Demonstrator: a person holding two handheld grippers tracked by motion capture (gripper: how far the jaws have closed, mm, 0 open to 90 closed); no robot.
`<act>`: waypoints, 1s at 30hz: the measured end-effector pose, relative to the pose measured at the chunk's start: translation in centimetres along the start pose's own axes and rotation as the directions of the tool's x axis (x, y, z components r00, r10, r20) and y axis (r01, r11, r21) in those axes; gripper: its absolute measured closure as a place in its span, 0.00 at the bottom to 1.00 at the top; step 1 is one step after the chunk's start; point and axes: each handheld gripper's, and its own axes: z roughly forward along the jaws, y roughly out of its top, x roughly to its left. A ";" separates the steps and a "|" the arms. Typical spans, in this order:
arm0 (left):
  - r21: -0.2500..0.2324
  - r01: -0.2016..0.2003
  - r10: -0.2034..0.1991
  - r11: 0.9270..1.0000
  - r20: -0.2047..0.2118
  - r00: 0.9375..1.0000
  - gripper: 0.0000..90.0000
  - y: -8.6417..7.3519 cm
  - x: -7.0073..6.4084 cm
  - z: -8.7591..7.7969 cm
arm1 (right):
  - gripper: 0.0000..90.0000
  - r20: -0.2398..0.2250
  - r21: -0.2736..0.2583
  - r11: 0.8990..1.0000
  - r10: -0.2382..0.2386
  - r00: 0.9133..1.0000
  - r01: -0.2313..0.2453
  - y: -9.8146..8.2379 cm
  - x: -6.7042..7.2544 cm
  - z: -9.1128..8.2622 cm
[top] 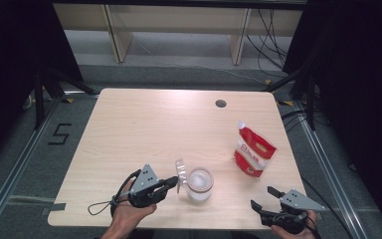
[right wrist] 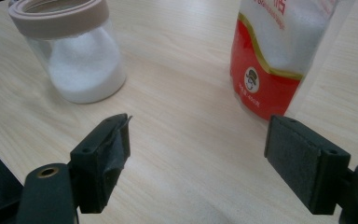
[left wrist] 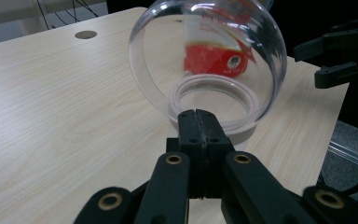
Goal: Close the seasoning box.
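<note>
A clear glass jar [top: 200,185] with a beige rim, partly filled with white powder, stands near the table's front edge. Its clear domed lid [top: 180,174] is tipped up at the jar's left side. My left gripper [top: 173,181] is shut on the lid's edge. In the left gripper view the lid [left wrist: 168,60] stands upright just past the closed jaws of that gripper [left wrist: 199,125], over the jar's rim [left wrist: 242,130]. A red and white pouch [top: 253,153] of white powder stands to the right. My right gripper [top: 264,197] is open at the front right, apart from the jar [right wrist: 74,56] and pouch [right wrist: 279,56].
The light wooden table [top: 144,124] has a round cable hole [top: 221,103] at the back. Dark curtains and stands flank the table, and cables lie on the floor behind it. The right gripper [left wrist: 340,56] hangs beyond the table's edge.
</note>
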 end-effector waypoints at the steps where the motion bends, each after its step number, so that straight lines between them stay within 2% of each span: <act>1: 0.000 0.000 0.000 1.000 0.000 1.000 0.99 0.0 0.0 0.0 | 0.26 0.000 0.000 1.000 0.000 1.000 0.000 0.0 0.0 0.0; 2: -0.009 -0.012 0.012 1.000 0.007 1.000 0.99 0.0 0.1 0.1 | 0.26 -0.002 -0.001 1.000 -0.028 1.000 0.028 0.0 -0.3 0.1; 7: 0.001 -0.025 0.025 1.000 0.007 1.000 0.99 0.1 -0.1 0.1 | 0.26 0.011 -0.006 0.999 -0.033 0.999 0.034 0.0 -0.3 0.2; 10: -0.003 -0.026 0.026 1.000 0.010 1.000 0.99 0.3 -0.1 0.2 | 0.26 0.010 0.005 1.000 -0.020 1.000 0.020 0.0 -0.1 0.1; 11: -0.003 -0.029 0.029 1.000 0.011 1.000 0.99 0.3 -0.2 0.3 | 0.25 0.010 0.000 0.999 -0.033 0.999 0.033 0.0 -0.2 0.2; 13: -0.010 -0.022 0.022 1.000 0.016 1.000 0.99 0.3 -0.3 0.4 | 0.26 0.007 0.000 0.999 -0.032 0.999 0.032 0.0 -0.2 0.1; 19: 0.004 -0.038 0.038 0.999 0.014 0.999 0.99 0.4 -0.6 0.8 | 0.26 0.005 -0.007 0.999 -0.042 0.999 0.042 0.0 -0.2 0.1; 20: 0.003 -0.052 0.052 0.999 0.020 0.998 0.99 0.5 -0.6 0.9 | 0.26 0.008 -0.009 0.999 -0.048 0.999 0.048 0.0 -0.2 0.1; 21: -0.007 -0.040 0.040 0.999 0.029 0.999 0.99 0.5 -0.7 1.1 | 0.26 0.007 -0.008 0.999 -0.047 0.999 0.047 0.0 -0.2 0.1; 23: -0.007 -0.050 0.050 0.999 0.029 0.998 0.98 0.6 -0.6 1.1 | 0.26 0.008 -0.009 0.999 -0.047 0.999 0.048 0.0 -0.2 0.1; 27: 0.003 -0.028 0.028 1.000 0.032 0.999 0.85 0.8 -0.8 1.1 | 0.26 0.007 -0.007 0.999 -0.048 0.999 0.048 0.0 -0.2 0.1; 28: 0.000 -0.011 0.011 1.000 0.039 0.999 0.80 0.7 -0.8 1.1 | 0.26 0.002 0.006 1.000 -0.026 1.000 0.026 0.0 -0.1 0.0; 29: 0.005 0.000 0.000 1.000 0.047 0.999 0.74 0.7 -0.7 1.0 | 0.25 -0.002 0.004 1.000 -0.029 1.000 0.029 0.0 -0.1 0.1; 30: -0.003 0.028 -0.028 1.000 0.058 0.998 0.71 0.6 -0.7 1.1 | 0.25 -0.003 0.000 0.999 -0.034 0.999 0.034 0.1 -0.1 0.1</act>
